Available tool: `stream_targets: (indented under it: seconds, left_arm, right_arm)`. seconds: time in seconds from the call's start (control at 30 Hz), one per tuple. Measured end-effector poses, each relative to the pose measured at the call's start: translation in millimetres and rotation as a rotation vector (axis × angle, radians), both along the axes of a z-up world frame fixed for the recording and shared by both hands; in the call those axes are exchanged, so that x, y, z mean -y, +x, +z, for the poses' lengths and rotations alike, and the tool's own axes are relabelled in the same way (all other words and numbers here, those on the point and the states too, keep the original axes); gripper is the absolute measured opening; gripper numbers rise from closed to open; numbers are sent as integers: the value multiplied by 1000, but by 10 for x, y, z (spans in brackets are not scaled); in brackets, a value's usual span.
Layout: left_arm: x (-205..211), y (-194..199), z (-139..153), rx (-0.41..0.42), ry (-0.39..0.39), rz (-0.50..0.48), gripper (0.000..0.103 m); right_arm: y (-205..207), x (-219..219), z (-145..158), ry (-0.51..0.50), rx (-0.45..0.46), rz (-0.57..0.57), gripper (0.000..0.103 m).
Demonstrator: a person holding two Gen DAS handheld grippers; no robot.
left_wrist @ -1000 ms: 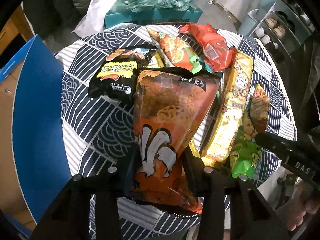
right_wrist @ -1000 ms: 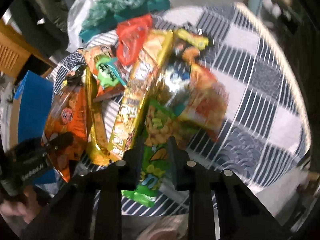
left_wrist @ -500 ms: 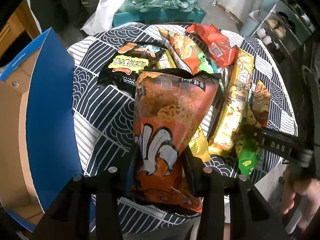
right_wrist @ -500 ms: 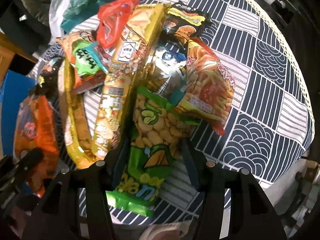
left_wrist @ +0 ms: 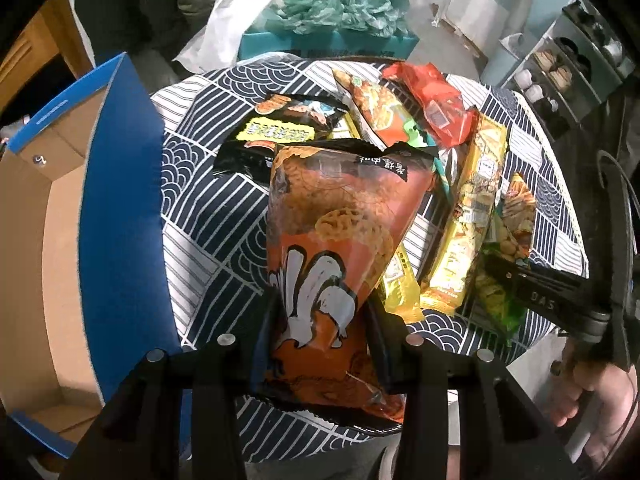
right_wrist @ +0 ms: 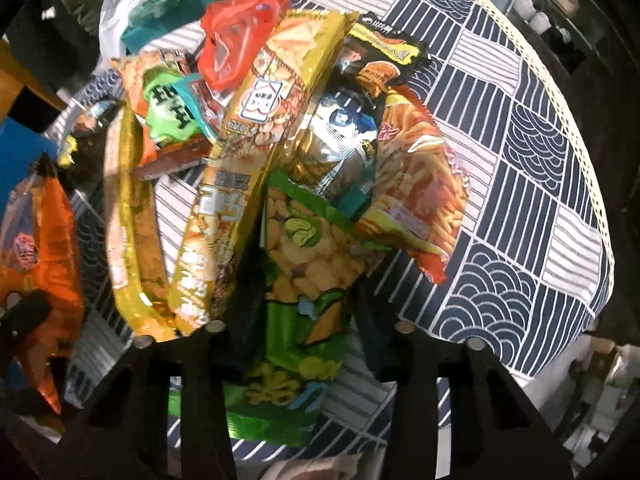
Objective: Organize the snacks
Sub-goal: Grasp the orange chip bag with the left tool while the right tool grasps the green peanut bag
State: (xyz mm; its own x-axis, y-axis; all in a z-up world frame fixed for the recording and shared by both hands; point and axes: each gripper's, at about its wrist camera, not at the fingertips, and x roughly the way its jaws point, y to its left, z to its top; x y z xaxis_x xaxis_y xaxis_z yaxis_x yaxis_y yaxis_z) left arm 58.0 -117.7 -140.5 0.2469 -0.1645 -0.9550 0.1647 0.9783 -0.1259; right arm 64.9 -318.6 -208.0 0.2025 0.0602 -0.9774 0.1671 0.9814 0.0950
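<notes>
My left gripper point(left_wrist: 320, 332) is shut on a large orange snack bag point(left_wrist: 340, 240) and holds it up above the round table. The same bag shows at the left of the right wrist view point(right_wrist: 44, 232). My right gripper point(right_wrist: 304, 316) is open, its fingers on either side of a green snack bag point(right_wrist: 296, 280) that lies at the table's near edge. In the left wrist view the right gripper point(left_wrist: 532, 280) sits over that green bag point(left_wrist: 496, 296). A heap of snack packets lies behind: a long yellow pack point(right_wrist: 256, 148), a red bag point(right_wrist: 240, 52), a fries bag point(right_wrist: 416, 184).
An open cardboard box with blue outer walls point(left_wrist: 116, 208) stands left of the table. The table has a navy and white patterned cloth point(right_wrist: 520, 200). A black packet point(left_wrist: 280, 132) lies at the back left. A teal box and plastic bags point(left_wrist: 328, 24) stand behind the table.
My left gripper has carried the orange bag leftward, so the blue box fills more of its view. My right gripper has opened and moved in around the green bag.
</notes>
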Motion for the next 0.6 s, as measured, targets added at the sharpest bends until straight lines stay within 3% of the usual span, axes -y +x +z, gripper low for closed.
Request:
stream_targets:
  seconds: [0.27,0.6]
  left_arm:
    - [-116,-59,182,29,-17,21,42]
    - [-268,-177,480,111,-19,36,42]
  right_arm:
    - [-126,72,333,50,71,10,36]
    - [-265,-57,792,-23,203,94,35]
